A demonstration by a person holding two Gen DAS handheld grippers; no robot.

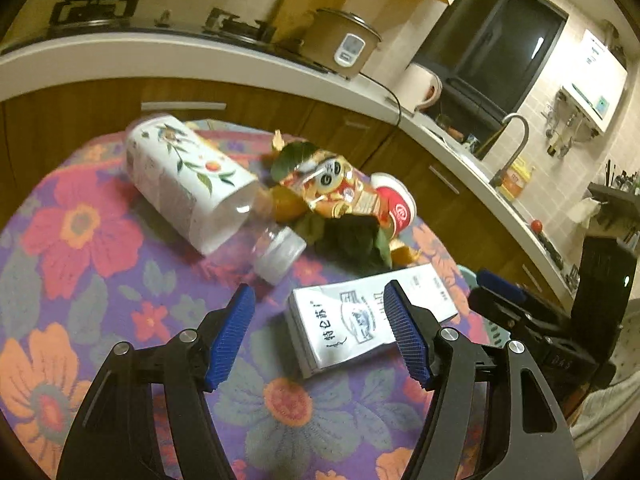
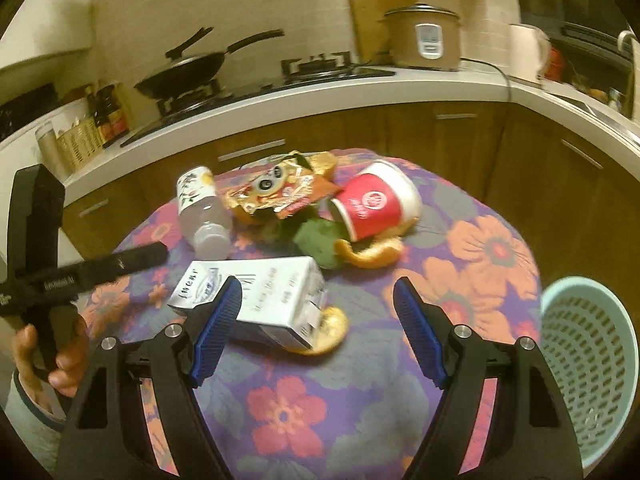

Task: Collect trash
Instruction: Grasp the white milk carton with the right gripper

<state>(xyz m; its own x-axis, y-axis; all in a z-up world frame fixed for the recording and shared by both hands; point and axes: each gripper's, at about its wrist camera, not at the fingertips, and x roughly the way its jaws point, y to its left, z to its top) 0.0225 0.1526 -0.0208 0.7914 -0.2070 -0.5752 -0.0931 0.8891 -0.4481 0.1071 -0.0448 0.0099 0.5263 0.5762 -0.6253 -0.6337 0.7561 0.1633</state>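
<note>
1. Left wrist view, closest in: my left gripper [image 1: 322, 334] has its blue pads spread wide and holds nothing, hovering over the floral tablecloth [image 1: 80, 320].
2. Just past its right finger lies the white milk carton [image 1: 370, 318], flat on the cloth, partly behind that finger.
3. Right wrist view, closest in: my right gripper [image 2: 318, 330] is also spread wide and empty; its left pad overlaps the milk carton [image 2: 260, 292] in the frame, but I cannot tell whether they touch.
4. An orange peel [image 2: 330, 330] sits against the carton's near end.
5. Off to the right, beside the table, stands the teal mesh basket [image 2: 588, 364].
6. Further in, I see a clear plastic bottle [image 1: 192, 184] on its side, its white cap pointing toward me.
7. Beside the bottle is a crumpled snack wrapper [image 1: 328, 190] over green leaves [image 1: 352, 240] and more peel.
8. A red paper cup [image 2: 374, 204] lies tipped over next to the wrapper, mouth facing away from me.
9. Farthest back, on the counter [image 2: 360, 88], I can see a pan [image 2: 180, 70] and a rice cooker [image 2: 424, 40].
</note>
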